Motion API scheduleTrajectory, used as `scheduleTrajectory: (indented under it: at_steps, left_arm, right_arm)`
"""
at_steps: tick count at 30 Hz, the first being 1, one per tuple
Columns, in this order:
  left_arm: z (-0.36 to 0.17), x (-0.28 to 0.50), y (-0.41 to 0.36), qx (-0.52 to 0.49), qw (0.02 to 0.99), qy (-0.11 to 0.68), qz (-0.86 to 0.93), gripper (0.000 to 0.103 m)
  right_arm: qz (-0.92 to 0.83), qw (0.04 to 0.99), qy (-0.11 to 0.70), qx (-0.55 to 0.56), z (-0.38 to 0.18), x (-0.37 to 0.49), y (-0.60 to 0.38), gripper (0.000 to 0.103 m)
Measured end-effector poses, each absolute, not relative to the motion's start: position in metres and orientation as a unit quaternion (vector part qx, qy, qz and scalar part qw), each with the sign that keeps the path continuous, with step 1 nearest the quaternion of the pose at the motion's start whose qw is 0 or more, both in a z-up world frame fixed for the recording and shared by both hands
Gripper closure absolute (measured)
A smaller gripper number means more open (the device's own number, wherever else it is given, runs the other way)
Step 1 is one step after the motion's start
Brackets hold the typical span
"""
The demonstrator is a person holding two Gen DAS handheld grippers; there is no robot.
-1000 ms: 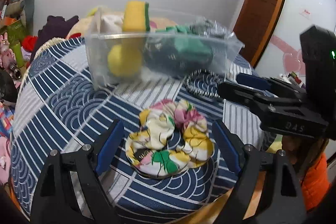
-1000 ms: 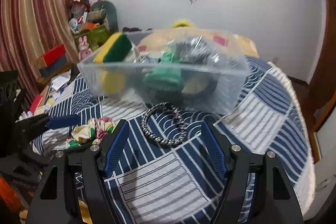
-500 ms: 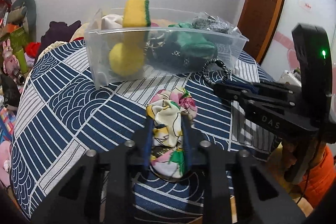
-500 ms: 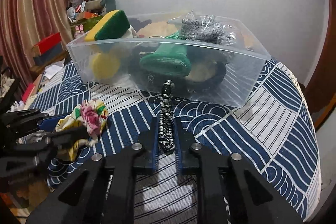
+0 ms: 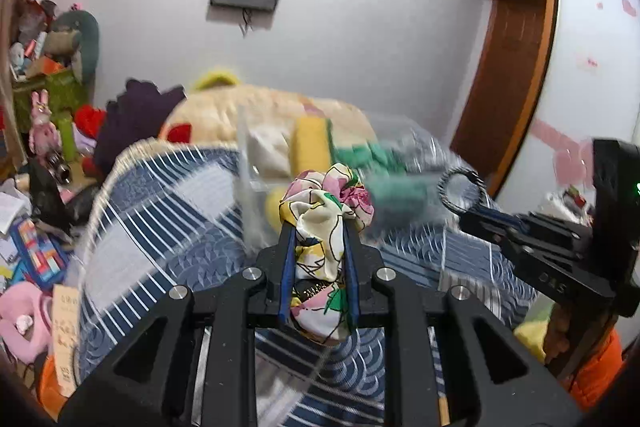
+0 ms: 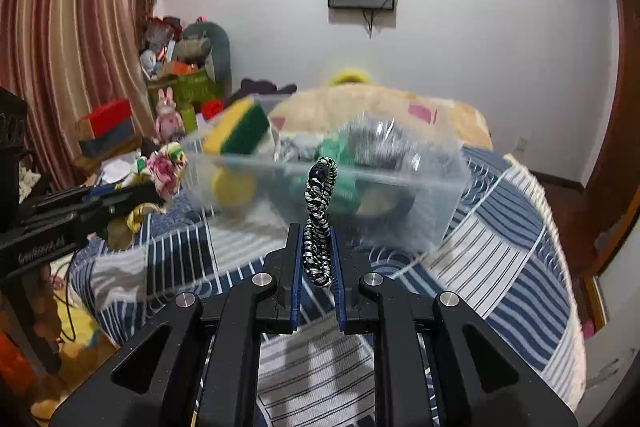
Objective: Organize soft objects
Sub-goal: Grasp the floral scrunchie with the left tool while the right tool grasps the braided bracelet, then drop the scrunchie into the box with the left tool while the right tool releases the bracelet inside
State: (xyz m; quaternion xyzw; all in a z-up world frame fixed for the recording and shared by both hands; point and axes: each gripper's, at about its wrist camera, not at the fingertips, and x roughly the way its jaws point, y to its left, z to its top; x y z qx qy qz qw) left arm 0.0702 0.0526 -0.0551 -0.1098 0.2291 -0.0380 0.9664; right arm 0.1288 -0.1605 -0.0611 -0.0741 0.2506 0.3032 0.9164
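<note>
Both scrunchies gripped, neither yet binned

At lower centre the left gripper pinches the floral scrunchie and the right gripper the braided band; beyond, mid-frame, the clear bin (already holding sponges) stands on the blue patterned bedcover, white wall behind

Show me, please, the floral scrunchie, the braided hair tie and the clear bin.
floral scrunchie (image 5: 320, 203), left wrist view, bunched top
braided hair tie (image 6: 319, 199), right wrist view, upright loop
clear bin (image 6: 400, 183), right wrist view, front wall
</note>
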Motion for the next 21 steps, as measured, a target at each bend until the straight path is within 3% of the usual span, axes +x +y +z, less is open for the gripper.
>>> scheduleTrajectory:
  at_steps: [10,21]
  left_arm:
    - [-0.029,0.101,0.077,-0.106,0.976,0.187,0.029,0.082]
    - [-0.039,0.153,0.071,-0.091,0.972,0.211,0.044,0.082]
  right_arm:
    - [0.306,0.928,0.204,-0.057,-0.028,0.142,-0.152,0.091]
    - [0.328,0.919,0.218,-0.037,-0.028,0.179,-0.111,0.091]
